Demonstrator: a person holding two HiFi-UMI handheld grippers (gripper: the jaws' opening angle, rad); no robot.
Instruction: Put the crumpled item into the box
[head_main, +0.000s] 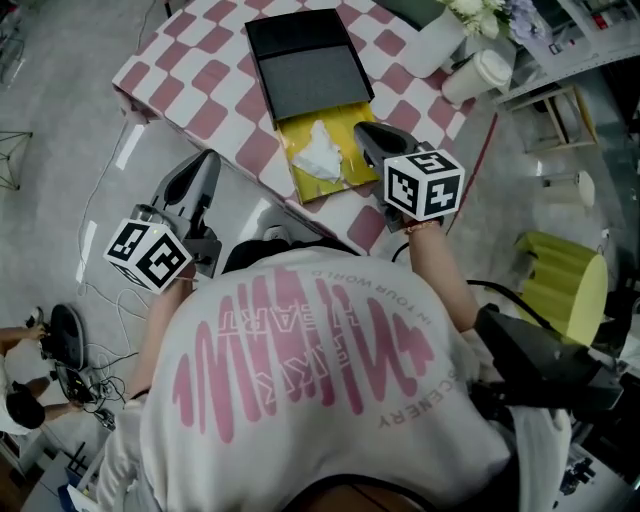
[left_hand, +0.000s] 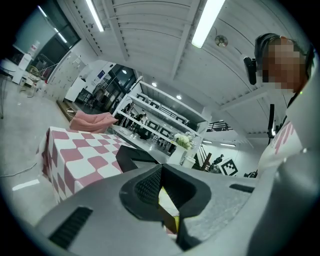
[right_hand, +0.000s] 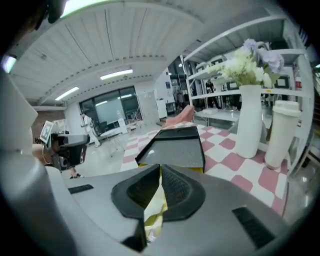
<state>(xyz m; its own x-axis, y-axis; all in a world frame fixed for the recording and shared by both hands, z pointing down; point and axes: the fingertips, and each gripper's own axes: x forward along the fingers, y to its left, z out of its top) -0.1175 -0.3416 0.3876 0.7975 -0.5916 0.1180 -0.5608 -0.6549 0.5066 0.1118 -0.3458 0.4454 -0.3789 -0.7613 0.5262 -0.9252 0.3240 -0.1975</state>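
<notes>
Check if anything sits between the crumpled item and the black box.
Nothing visible does. The crumpled item lies on the yellow sheet, just short of the open black box, with only the box's near wall to clear. The right hand-held gripper, jaws shut, sits beside the item, unobstructed.

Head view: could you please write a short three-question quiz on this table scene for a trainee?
1. Choose one: the crumpled item rests on A) the yellow sheet; B) the floor; C) a cup lid.
2. Fill in: the ____ gripper is over the table, beside the yellow sheet.
3. True or false: the black box stands open, with the crumpled item outside it.
Key: 1 A; 2 the right gripper; 3 true.
</notes>
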